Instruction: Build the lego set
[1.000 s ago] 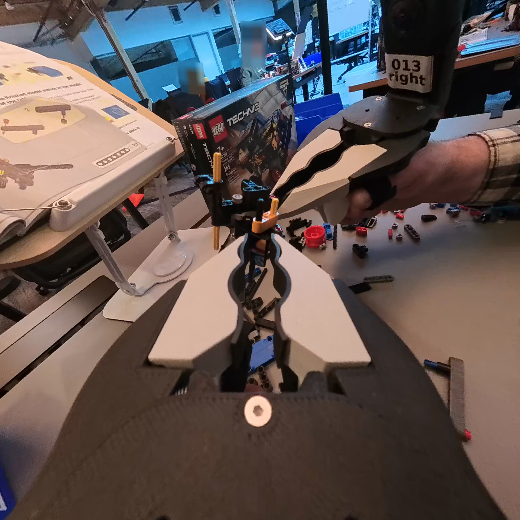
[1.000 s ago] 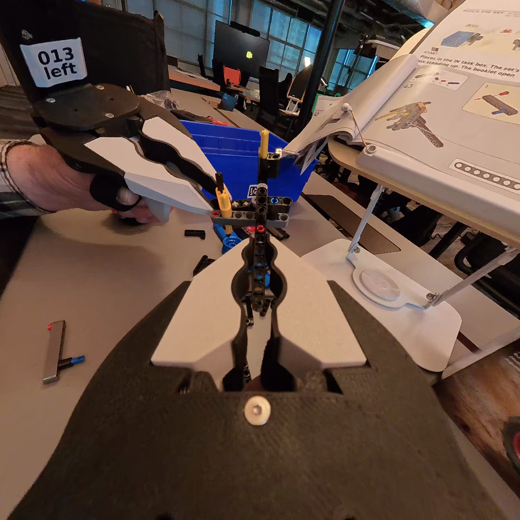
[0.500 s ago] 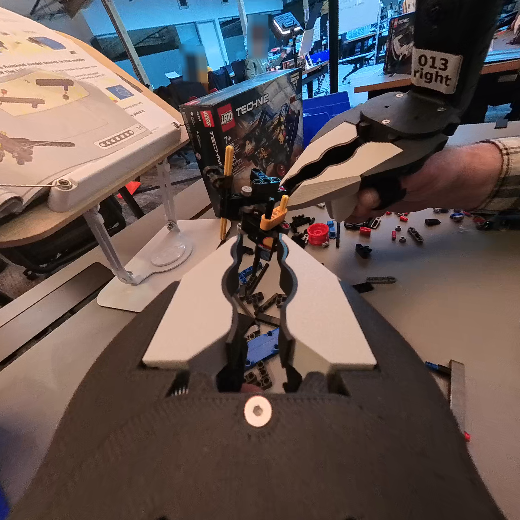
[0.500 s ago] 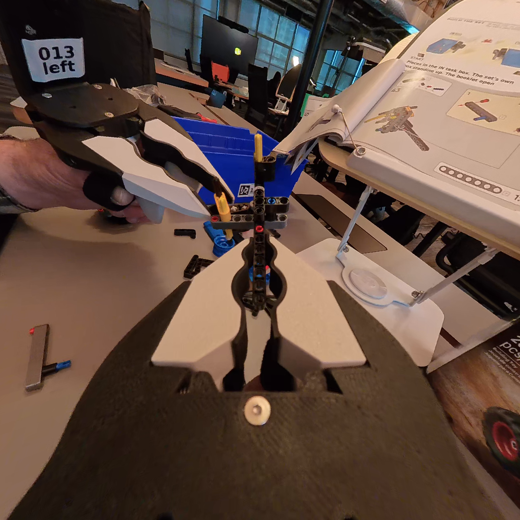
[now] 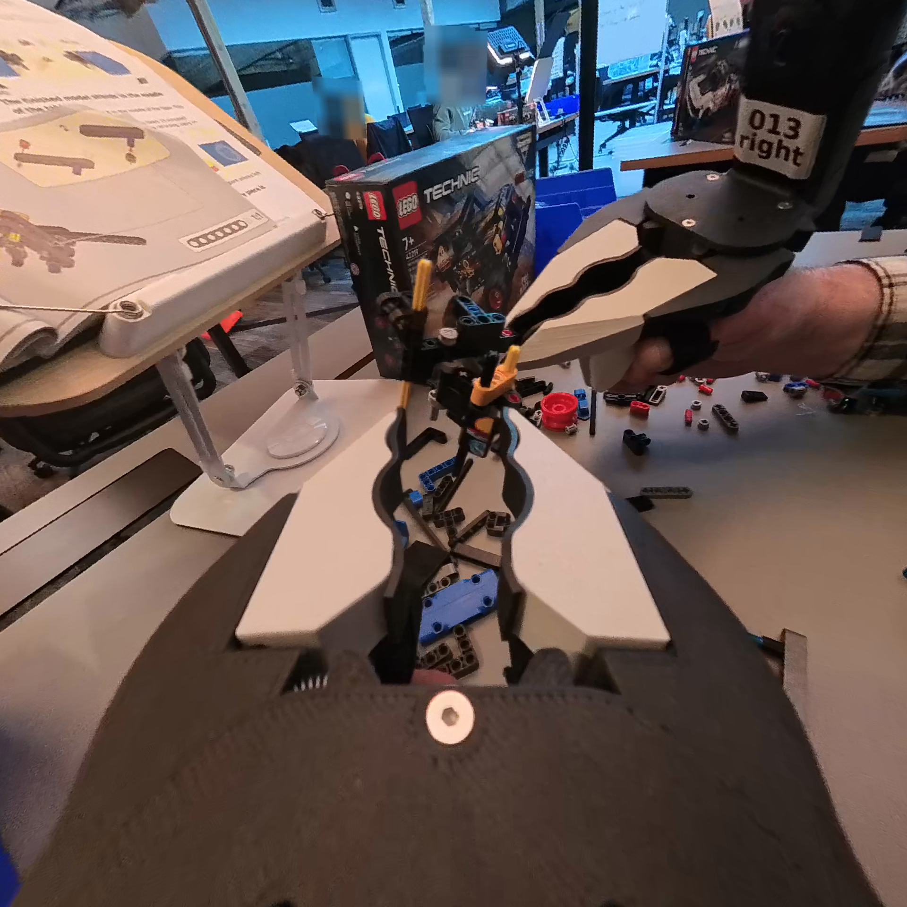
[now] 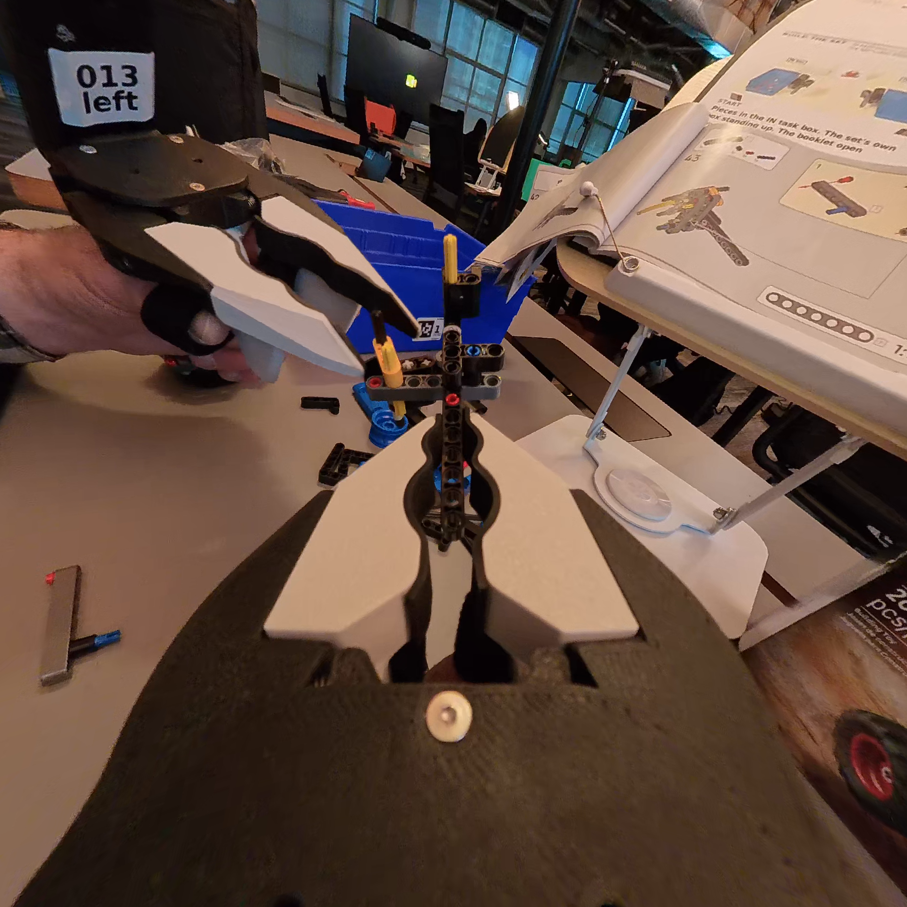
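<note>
two hand-held grippers at one lego assembly [image 6: 454, 373]
right hand-held gripper [image 6: 451, 432] clamps its black beam; left hand-held gripper [image 5: 454, 422] parted narrowly around the orange connector [image 5: 493, 380]; printed set box [image 5: 441, 245] behind, white labels on both grippers.

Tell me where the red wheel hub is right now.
The red wheel hub lies on the table in the left wrist view, right of centre, among loose pieces just below the right gripper and right of the held model.

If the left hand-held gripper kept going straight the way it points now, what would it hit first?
Probably the half-built lego model right at its tips, starting with the orange piece between the open fingers. The right hand-held gripper holds that model from the other side. Depth is hard to judge.
</note>
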Tool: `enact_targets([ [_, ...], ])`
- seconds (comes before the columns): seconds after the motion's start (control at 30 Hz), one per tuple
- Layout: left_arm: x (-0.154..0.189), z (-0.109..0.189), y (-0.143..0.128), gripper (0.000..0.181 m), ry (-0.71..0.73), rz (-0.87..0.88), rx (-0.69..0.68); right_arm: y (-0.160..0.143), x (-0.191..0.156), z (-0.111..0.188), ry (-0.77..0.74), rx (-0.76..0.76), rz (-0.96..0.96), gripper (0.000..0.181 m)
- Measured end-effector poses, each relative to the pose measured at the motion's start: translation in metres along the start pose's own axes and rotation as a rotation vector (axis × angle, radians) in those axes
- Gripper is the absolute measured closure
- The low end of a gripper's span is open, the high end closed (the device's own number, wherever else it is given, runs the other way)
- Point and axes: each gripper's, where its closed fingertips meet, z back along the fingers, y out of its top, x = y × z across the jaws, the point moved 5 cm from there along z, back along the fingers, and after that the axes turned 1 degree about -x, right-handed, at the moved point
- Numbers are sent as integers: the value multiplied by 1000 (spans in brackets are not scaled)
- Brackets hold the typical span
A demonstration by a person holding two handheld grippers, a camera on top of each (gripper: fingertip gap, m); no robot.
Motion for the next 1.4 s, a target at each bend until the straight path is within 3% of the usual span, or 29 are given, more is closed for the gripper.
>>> enact_targets([
  [0.27, -6, 3, 1, 143, 6, 14, 21, 6, -1, 1, -78, -5, 127, 178],
  [0.47, -12, 6, 3, 151, 29, 17, 52, 11, -3, 2, -166, -31, 278, 177],
  [0.63, -13, 7, 5, 149, 45, -6, 55, 15, -9, 2, -160, -29, 315, 177],
  [0.93, -54, 44, 15, 156, 293, -133, -28, -23, -66, -19, 310, -269, 110, 177],
  [1.1, -86, 62, 8, 157, 442, -59, -94, -45, -103, -28, 479, -433, 90, 178],
  [1.2, -106, 74, 9, 150, 523, -50, -166, -51, -106, -29, 523, -521, 54, 153],
  [1.27, -125, 85, 18, 149, 573, -46, -178, -45, -103, -28, 541, -546, 68, 135],
  [1.4, -182, 102, 34, 145, 613, 64, -161, -2, -67, -41, 474, -485, 147, 135],
])
